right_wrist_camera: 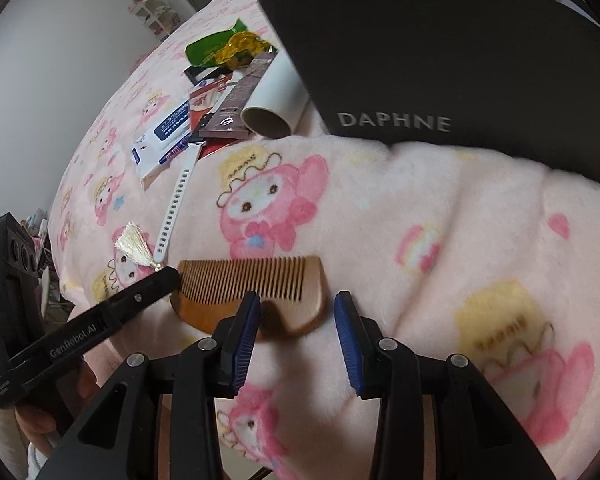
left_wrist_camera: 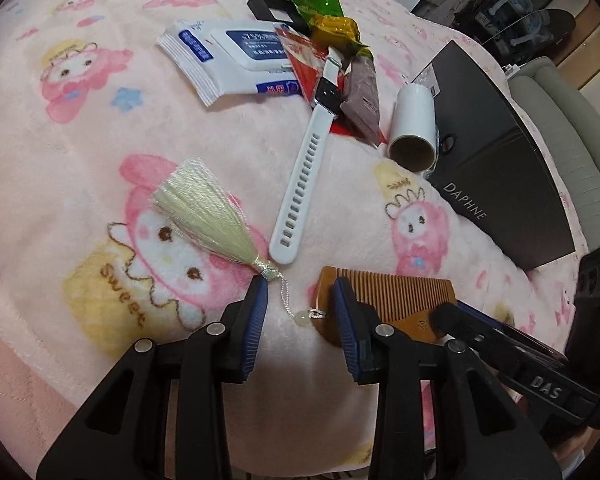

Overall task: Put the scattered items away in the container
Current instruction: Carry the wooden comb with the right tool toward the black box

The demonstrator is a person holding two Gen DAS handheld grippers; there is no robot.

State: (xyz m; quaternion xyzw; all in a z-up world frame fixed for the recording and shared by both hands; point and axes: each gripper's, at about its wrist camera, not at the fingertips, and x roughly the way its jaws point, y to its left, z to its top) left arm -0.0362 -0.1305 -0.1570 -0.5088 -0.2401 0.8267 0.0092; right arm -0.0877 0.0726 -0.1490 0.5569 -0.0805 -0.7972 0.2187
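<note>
- Pink fleece blanket (left_wrist_camera: 80,152) printed with cartoon characters covers the whole surface in the left wrist view.
- Left gripper (left_wrist_camera: 300,300) is spread wide and holds nothing; the wooden comb (left_wrist_camera: 400,300) lies partly under its right finger, with the cord and bead between the two fingers.
- Cream tassel (left_wrist_camera: 208,220) lies just ahead of the left finger; the white smartwatch (left_wrist_camera: 304,168) stretches beyond it toward the wet wipes pack (left_wrist_camera: 228,56), snack wrappers (left_wrist_camera: 332,24) and white roll (left_wrist_camera: 414,124).
- Black DAPHNE box (left_wrist_camera: 496,152) sits to the right, touching the roll.
- Right gripper (left_wrist_camera: 452,316) shows at the comb's right end.
- Right wrist view: the right gripper (right_wrist_camera: 296,316) is also wide apart and empty, the comb (right_wrist_camera: 252,284) at its left fingertip.
- Left gripper (right_wrist_camera: 168,276) touches the comb's left end.
- DAPHNE box (right_wrist_camera: 440,60) stands well beyond, at upper right.
</note>
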